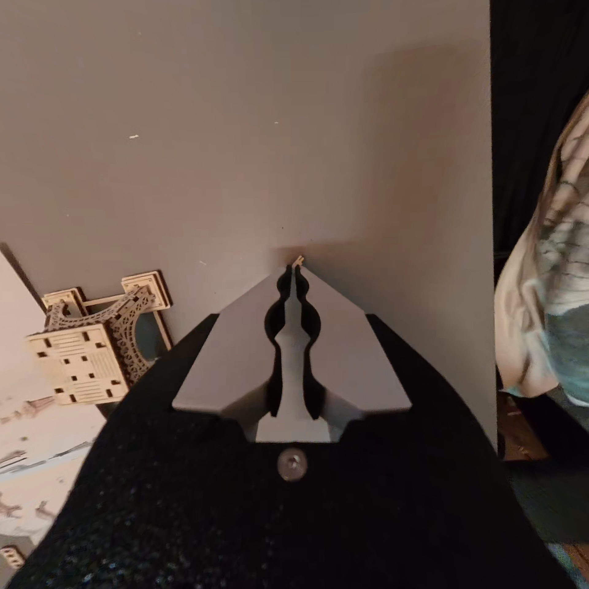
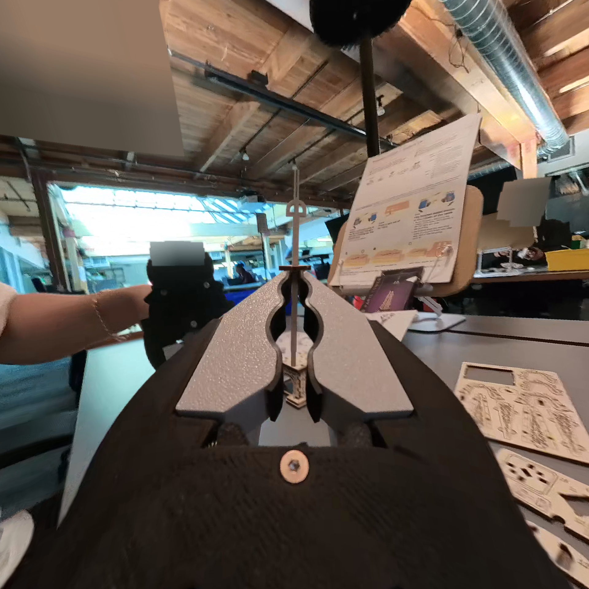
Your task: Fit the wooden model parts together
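Note:
My left gripper is shut on a tiny pale wooden piece that pokes out past its tips, low over the grey table. The wooden lattice tower base lies on its side to its left. My right gripper is shut on a thin upright wooden spire, which has a small flat plate at the tips. The spire's lower end joins a small lattice tower section between the fingers. The left gripper's black body, held by a hand, shows at the left of the right wrist view.
Laser-cut wooden part sheets lie on the table to the right, and pale sheets also show at the left of the left wrist view. An instruction sheet stands on a holder at the back right. A person's clothing is beyond the table edge. The gap from one gripper's tips to the other's is roughly 20 cm.

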Demonstrator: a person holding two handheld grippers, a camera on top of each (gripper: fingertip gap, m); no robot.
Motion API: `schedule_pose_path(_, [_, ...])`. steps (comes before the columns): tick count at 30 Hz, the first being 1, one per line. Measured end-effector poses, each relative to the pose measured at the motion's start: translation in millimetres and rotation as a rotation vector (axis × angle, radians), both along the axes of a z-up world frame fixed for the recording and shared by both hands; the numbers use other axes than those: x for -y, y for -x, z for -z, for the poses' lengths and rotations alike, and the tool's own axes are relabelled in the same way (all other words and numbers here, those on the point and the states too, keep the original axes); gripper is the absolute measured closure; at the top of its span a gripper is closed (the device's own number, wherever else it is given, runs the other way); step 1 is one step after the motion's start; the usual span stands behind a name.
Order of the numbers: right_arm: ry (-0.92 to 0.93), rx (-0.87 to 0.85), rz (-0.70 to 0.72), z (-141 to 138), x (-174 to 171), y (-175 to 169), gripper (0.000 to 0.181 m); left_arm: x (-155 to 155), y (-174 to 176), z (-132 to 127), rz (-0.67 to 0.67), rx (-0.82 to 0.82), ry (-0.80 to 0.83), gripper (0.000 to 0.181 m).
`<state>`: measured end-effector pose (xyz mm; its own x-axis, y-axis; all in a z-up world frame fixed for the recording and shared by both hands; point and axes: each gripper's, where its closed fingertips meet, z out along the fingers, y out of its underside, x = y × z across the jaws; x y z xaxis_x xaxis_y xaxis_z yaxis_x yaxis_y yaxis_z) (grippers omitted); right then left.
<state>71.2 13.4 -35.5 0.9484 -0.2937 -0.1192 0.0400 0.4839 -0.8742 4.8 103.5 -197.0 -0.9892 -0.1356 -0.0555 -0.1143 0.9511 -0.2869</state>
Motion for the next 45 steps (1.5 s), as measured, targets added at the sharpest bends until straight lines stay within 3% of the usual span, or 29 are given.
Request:
schedule_pose_path(1, [0.020,-0.002,0.018,2,-1,-2,0.181,0,0,0,-0.010,0.001,0.017,0.181])
schedule_pose_path(4, [0.026,0.016,0.006,2,-4,1,0.181,0,-6,-1,-0.018,0.070,0.058,0.175])
schedule_pose_path(11, [0.026,0.025,-0.023,1,-7,5,0.181,-3,-1,-6,0.116,0.180,0.225,0.163])
schedule_pose_path(17, [0.038,0.043,-0.061,2,-13,11,0.181,8,-1,-3,0.164,0.200,0.358,0.172])
schedule_pose_path(25, [0.066,0.069,-0.054,3,-18,14,0.181,10,-4,-2,0.021,0.120,0.408,0.181])
schedule_pose_path(28, [0.105,0.106,-0.044,5,-24,17,0.181,6,-3,-3,-0.093,0.090,0.372,0.181])
schedule_pose_path(31, [0.171,0.169,-0.026,9,-32,23,0.181,5,-6,-26,-0.213,0.103,0.359,0.181])
schedule_pose_path(38, [0.300,0.278,0.028,20,-52,32,0.181,7,-17,-119,-0.398,0.178,0.367,0.181])
schedule_pose_path(45, [0.191,0.220,0.038,10,-48,30,0.181,26,-20,-134,-0.512,0.113,0.512,0.181])
